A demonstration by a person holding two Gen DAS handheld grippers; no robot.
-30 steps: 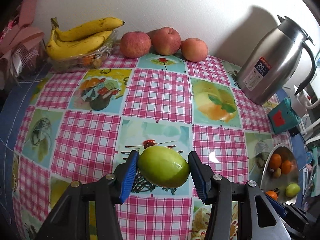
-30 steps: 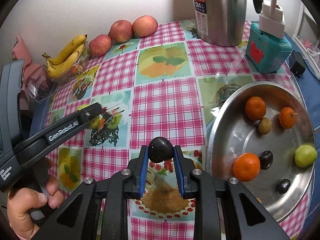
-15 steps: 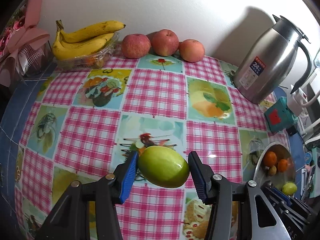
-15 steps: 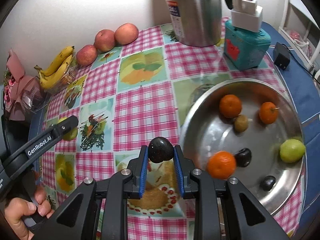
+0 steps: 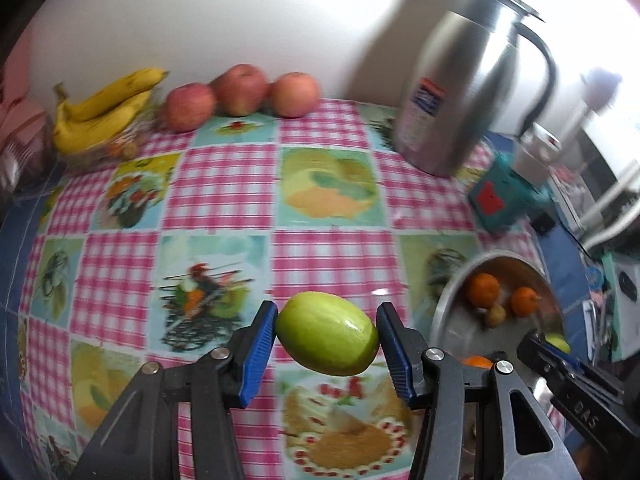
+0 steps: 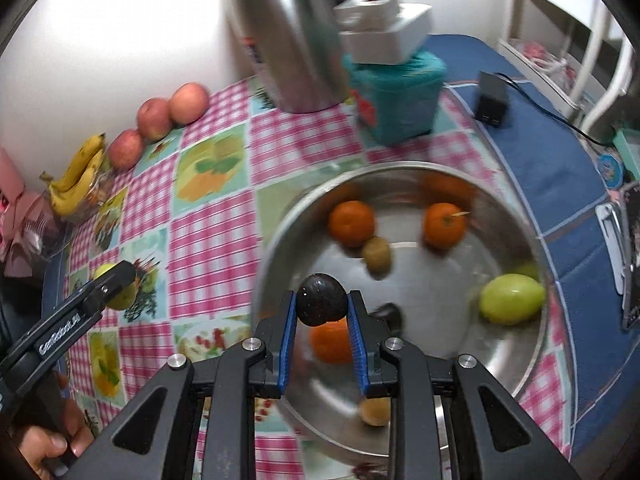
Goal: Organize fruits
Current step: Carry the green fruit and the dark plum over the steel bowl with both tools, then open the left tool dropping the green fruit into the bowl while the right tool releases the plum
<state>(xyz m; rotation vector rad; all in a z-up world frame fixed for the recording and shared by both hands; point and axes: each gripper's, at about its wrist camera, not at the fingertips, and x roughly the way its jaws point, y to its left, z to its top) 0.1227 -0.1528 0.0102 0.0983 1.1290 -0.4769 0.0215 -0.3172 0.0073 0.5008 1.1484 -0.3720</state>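
- Green fruit (image 5: 327, 334): oval, smooth, pale yellow-green skin with a small glossy highlight; lying crosswise between the blue ribbed pads (image 5: 256, 354) of the left gripper (image 5: 326, 344), which is clamped on its two ends. Fruit is clear of the checked tablecloth (image 5: 224, 184) below it.
- Dark fruit (image 6: 322, 299): small, rounded, near-black with fine pale speckles, slightly shiny. Pinched at the tips of the right gripper (image 6: 322, 320), jaws nearly together, pads pressing both sides.
- Dark fruit hangs over the near part of the steel bowl (image 6: 536, 344), just past the bowl's left rim.
- In the bowl beyond the right gripper: two oranges (image 6: 352, 222) side by side at the far side, one with a short stem; a small brownish fruit (image 6: 377, 255) touching the left orange; a second green fruit (image 6: 512, 298) to the right by the wall; a third orange (image 6: 332, 344) directly beneath the jaws; another dark fruit (image 6: 390, 314) beside it; a small brownish one (image 6: 374, 411) nearest the gripper, partly hidden.
- Left gripper is to the left of the bowl, above the cloth.
- Far ahead of the left gripper, along the wall: three red apples (image 5: 240, 90) in a row, bananas (image 5: 104, 114) left of them, steel jug (image 5: 468, 80) to the right.
- Teal box (image 6: 396, 92) just beside the jug; frames motion-blurred.
- A hand (image 6: 48, 444) holds the left gripper's handle.
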